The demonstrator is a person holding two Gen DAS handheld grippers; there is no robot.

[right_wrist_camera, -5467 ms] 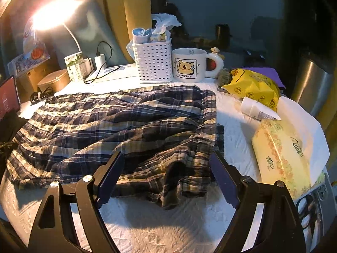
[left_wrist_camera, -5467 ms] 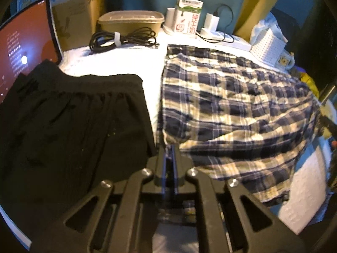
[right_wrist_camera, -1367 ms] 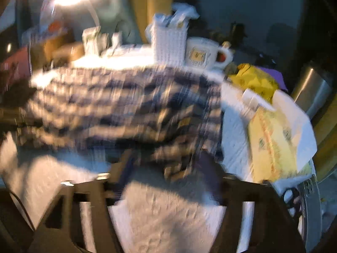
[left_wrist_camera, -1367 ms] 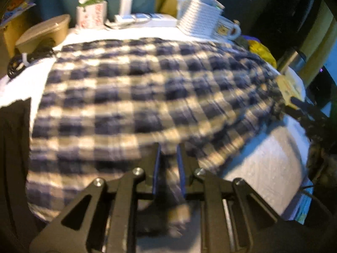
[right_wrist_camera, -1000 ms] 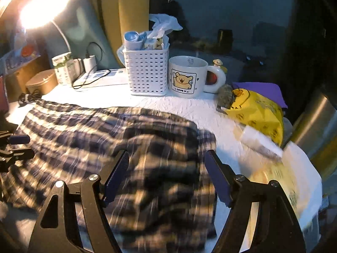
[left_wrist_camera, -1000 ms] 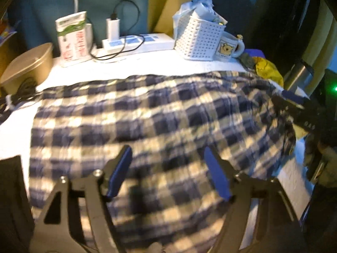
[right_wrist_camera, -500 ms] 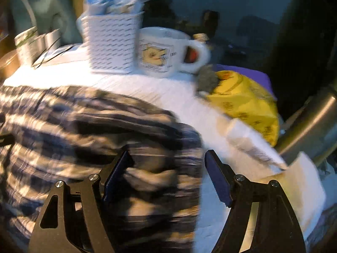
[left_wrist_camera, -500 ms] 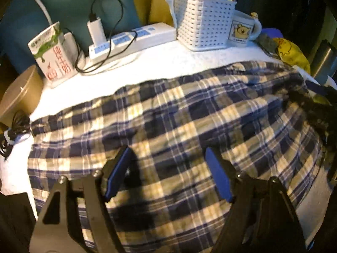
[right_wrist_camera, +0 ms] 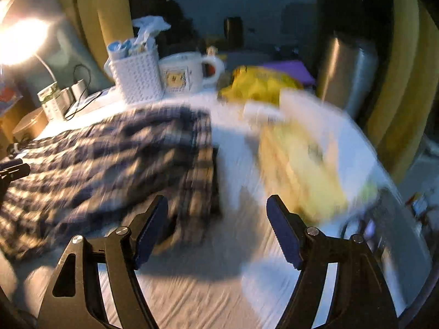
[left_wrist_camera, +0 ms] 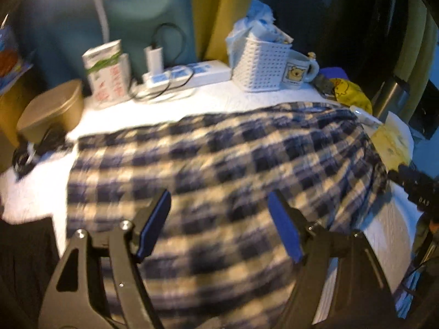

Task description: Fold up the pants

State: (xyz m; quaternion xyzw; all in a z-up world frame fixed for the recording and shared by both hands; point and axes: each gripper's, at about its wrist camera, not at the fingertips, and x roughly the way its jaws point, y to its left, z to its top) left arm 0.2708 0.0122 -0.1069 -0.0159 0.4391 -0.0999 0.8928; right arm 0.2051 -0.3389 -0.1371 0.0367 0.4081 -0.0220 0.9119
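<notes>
The pants have been released by both grippers and are now seen lying doubled over across mid-frame on the white cloth; one fold looks done. The left gripper is held wide open, empty, above the plaid. The right gripper, equally wide and empty, is swung off lower right, blurred.

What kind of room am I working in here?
Probably a bedroom or dorm desk: plaid pants lie on a white cloth, beside a bear mug, power strip and lamp.
</notes>
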